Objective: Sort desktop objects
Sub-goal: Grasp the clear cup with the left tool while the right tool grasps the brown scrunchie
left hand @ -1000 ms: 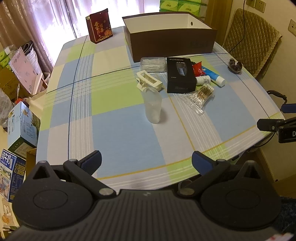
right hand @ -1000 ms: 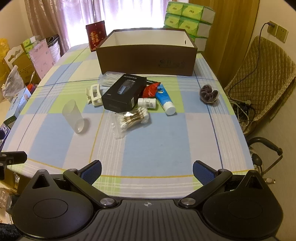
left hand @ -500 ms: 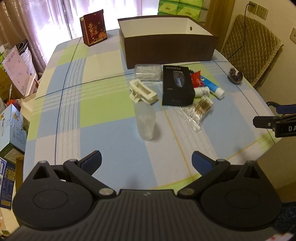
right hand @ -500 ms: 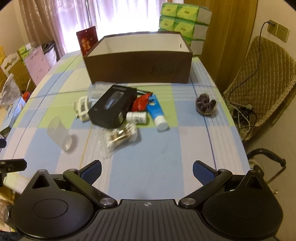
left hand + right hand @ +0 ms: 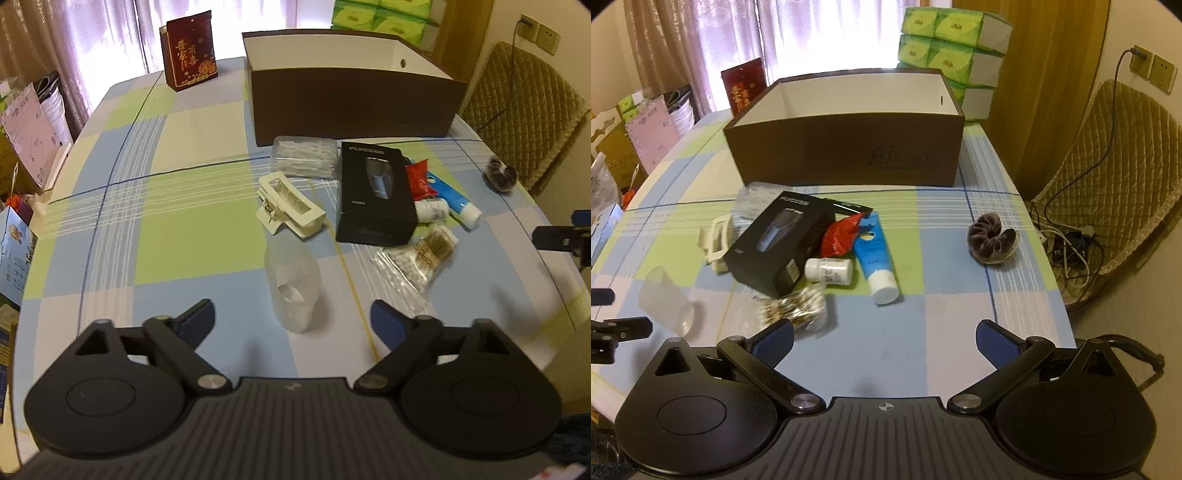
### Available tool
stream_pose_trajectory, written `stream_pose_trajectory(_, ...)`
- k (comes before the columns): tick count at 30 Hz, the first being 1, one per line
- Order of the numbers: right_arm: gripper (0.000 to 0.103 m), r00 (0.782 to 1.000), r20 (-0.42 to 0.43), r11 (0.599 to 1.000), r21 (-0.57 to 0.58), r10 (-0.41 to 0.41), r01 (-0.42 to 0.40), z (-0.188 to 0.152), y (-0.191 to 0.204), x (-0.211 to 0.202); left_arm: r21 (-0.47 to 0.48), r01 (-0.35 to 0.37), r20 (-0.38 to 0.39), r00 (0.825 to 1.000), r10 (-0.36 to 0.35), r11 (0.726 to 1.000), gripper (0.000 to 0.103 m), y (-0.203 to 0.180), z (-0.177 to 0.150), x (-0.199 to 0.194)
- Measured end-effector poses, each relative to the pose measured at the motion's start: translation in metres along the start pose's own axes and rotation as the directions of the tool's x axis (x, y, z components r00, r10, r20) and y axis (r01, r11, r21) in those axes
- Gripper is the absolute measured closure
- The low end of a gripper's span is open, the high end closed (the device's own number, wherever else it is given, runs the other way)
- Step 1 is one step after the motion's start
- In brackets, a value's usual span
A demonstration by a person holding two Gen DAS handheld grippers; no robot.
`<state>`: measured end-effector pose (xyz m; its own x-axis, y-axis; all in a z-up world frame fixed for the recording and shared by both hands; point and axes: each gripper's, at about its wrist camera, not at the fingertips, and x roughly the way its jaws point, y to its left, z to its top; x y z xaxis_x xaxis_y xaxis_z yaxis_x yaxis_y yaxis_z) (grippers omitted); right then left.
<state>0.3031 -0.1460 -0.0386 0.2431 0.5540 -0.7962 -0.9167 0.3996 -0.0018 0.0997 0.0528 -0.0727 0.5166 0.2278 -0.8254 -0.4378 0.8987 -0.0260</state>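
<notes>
A clutter lies on the checked tablecloth in front of an open brown box (image 5: 354, 99) (image 5: 849, 147): a black shaver box (image 5: 373, 192) (image 5: 779, 240), a cream hair clip (image 5: 290, 206), a clear plastic case (image 5: 304, 157), a red sachet (image 5: 840, 234), a blue tube (image 5: 875, 253), a small white bottle (image 5: 829, 271) and a bag of cotton swabs (image 5: 421, 254) (image 5: 798, 308). A clear plastic cup (image 5: 293, 286) (image 5: 666, 304) stands just ahead of my open left gripper (image 5: 291, 319). My right gripper (image 5: 884, 341) is open and empty, near the swabs.
A dark scrunchie (image 5: 991, 240) lies apart at the right of the table. A red gift bag (image 5: 190, 53) stands at the far left of the table. Green tissue packs (image 5: 955, 48) are stacked behind the box. A wicker chair (image 5: 1115, 177) with cables is at the right.
Both grippers have moved forward over the table toward the clutter. The cup is now close between the left gripper's fingertips line. Nothing has been picked up.
</notes>
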Motion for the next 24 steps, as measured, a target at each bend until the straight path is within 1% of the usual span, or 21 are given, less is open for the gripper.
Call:
stream_pose_trajectory(2, 0.002, 1.000, -0.012, 1.000, 0.005, -0.001, 0.001, 0.003, -0.005, 0.006, -0.004, -0.018, -0.001, 1.000, 0.018, 1.000, 0.023, -0.001, 0.000, 0.010)
stream_pose_trajectory(5, 0.002, 1.000, -0.029, 1.000, 0.012, -0.005, 0.005, 0.006, -0.014, 0.014, -0.003, -0.038, -0.006, 0.999, 0.038, 0.999, 0.025, -0.004, 0.003, 0.021)
stream_pose_trajectory(9, 0.002, 0.999, -0.049, 1.000, 0.027, -0.009, 0.011, 0.010, -0.024, 0.023, 0.020, -0.042, -0.005, 0.999, 0.042, 0.999, 0.032, -0.009, 0.009, 0.030)
stream_pose_trajectory(12, 0.002, 0.998, -0.061, 0.999, 0.037, -0.009, 0.011, 0.012, -0.031, 0.030, 0.024, -0.054, -0.020, 0.998, 0.054, 0.998, 0.043, -0.011, 0.013, 0.039)
stream_pose_trajectory(13, 0.002, 0.998, -0.065, 0.999, 0.038, -0.008, 0.010, 0.013, -0.032, 0.031, 0.019, -0.059, -0.023, 0.998, 0.060, 0.998, 0.049, -0.012, 0.015, 0.041)
stream_pose_trajectory(14, 0.002, 0.998, -0.067, 1.000, 0.022, 0.003, -0.001, 0.014, -0.034, 0.033, 0.017, -0.061, -0.025, 0.998, 0.062, 0.998, 0.058, -0.011, 0.016, 0.043)
stream_pose_trajectory(15, 0.002, 0.997, -0.071, 1.000, 0.021, 0.004, -0.003, 0.014, -0.035, 0.035, 0.016, -0.065, -0.028, 0.997, 0.065, 0.998, 0.063, -0.011, 0.016, 0.044)
stream_pose_trajectory(16, 0.002, 0.997, -0.074, 1.000, 0.019, 0.007, -0.006, 0.015, -0.036, 0.036, 0.020, -0.069, -0.031, 0.997, 0.070, 0.997, 0.071, -0.011, 0.017, 0.046)
stream_pose_trajectory(21, 0.002, 0.997, -0.075, 1.000, 0.019, 0.022, -0.020, 0.019, -0.041, 0.043, 0.057, -0.098, -0.006, 0.995, 0.099, 0.994, 0.071, -0.012, 0.023, 0.043)
stream_pose_trajectory(24, 0.002, 0.998, -0.062, 1.000, 0.016, 0.027, -0.026, 0.022, -0.044, 0.045, 0.060, -0.106, 0.009, 0.994, 0.106, 0.993, 0.071, -0.012, 0.029, 0.039)
